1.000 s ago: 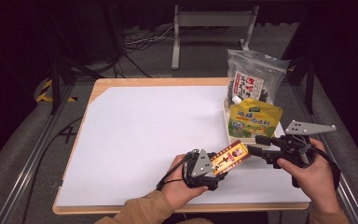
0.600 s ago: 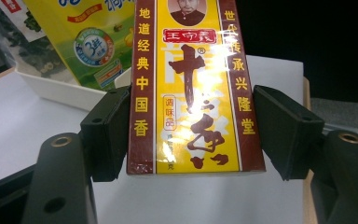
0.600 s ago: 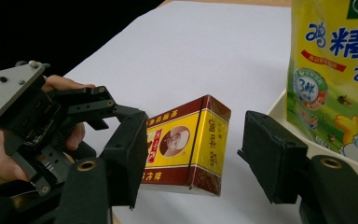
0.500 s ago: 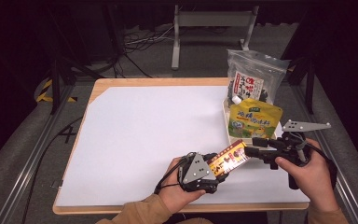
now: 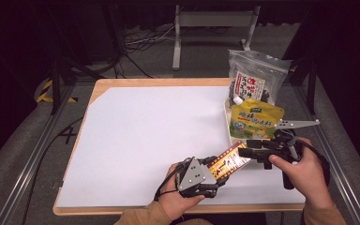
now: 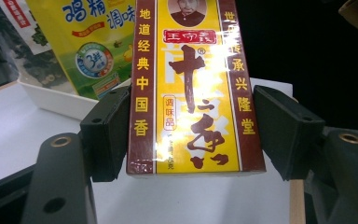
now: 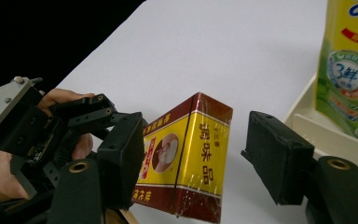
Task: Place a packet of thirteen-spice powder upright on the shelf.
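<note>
From the high view, the spice box (image 5: 228, 161) sat at the near edge of the white table (image 5: 145, 136), lifted at an angle between the two hands. The left gripper (image 5: 218, 174) clasped its near end, while the right gripper (image 5: 244, 152) reached in from the right at its far end. A second before, the right gripper had stood further right, with a gap between its tips and the box; it had since closed that gap. The left hand (image 5: 178, 199) had barely shifted. Behind them a white tray (image 5: 227, 122) held a yellow seasoning pouch (image 5: 254, 119) and a clear bag of dark dried goods (image 5: 255, 77), both unmoved.

In the left gripper view, both black jaws pressed against the long sides of the box (image 6: 193, 88), gripping it firmly near its lower end. The pouch (image 6: 93, 42) and the tray (image 6: 56, 100) showed beyond it at the upper left.

In the right gripper view, the jaws had just been opening. The box (image 7: 186, 158) lay between them, close against the left jaw, while a plain gap of white table separated it from the right jaw, so this gripper stood released around it. The left gripper (image 7: 121, 123) clasped the box's other end, and the pouch (image 7: 349, 70) stood in the tray (image 7: 317, 135) at the right.
</note>
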Demonstrator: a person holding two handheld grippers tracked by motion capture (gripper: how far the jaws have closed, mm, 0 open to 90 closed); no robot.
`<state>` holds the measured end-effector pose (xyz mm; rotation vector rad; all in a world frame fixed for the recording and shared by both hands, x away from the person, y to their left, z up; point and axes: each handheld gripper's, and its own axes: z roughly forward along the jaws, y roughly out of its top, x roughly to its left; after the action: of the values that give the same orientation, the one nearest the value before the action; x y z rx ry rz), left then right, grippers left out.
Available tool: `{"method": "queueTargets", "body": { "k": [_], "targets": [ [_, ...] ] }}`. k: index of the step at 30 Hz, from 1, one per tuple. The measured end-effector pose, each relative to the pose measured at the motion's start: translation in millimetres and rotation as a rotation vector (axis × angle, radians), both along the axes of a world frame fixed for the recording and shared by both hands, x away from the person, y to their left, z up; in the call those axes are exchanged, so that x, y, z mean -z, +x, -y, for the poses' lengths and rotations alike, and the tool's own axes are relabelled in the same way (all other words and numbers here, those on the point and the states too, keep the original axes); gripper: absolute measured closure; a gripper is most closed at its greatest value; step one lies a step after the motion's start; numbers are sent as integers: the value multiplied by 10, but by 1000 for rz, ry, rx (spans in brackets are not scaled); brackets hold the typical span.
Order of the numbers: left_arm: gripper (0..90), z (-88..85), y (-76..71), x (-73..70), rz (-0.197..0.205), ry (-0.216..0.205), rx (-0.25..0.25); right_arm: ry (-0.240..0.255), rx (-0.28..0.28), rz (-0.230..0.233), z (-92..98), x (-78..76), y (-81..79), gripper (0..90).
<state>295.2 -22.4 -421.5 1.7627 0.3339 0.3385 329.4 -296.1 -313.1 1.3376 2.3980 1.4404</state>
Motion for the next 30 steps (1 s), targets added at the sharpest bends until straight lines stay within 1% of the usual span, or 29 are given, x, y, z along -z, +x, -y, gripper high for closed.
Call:
{"method": "queueTargets", "body": {
  "k": [2,3,7,10,12,13,15,17,18,20,23,26,28,29,30],
  "targets": [
    [324,-18,6,2,5,0,-8,-4,-10,-19,-31,19,22,387],
    [324,-18,6,2,5,0,-8,-4,-10,-19,-31,19,22,387],
    [324,-46,28,7,8,-2,-18,1,-19,-49,-56,57,62,405],
    [324,-59,34,-2,13,-5,-23,-3,-30,-69,-80,79,76,440],
    [324,-63,36,-13,14,-2,-21,-6,-46,-78,-101,90,81,502],
    [323,-61,37,-13,11,1,-21,-19,-50,-72,-108,92,80,509],
    [323,-60,41,-9,8,7,-24,-21,-49,-73,-112,96,76,523],
    [323,-48,42,-1,-3,16,-21,-11,-49,-72,-105,93,72,551],
    [323,-44,48,1,-2,25,-18,-3,-52,-74,-100,87,67,569],
    [322,-31,52,7,-10,29,-14,13,-57,-72,-89,72,56,599],
    [320,-20,64,-8,-4,43,-10,28,-67,-59,-82,55,42,619],
    [316,-16,80,-23,-6,48,-8,46,-63,-52,-70,57,42,632],
    [309,-13,91,-33,-19,56,1,52,-67,-55,-73,54,38,642],
    [303,-11,98,-39,-37,60,11,55,-70,-55,-76,52,35,649],
    [289,-12,117,-53,-56,70,37,66,-81,-59,-78,49,35,667]
  ]
}}
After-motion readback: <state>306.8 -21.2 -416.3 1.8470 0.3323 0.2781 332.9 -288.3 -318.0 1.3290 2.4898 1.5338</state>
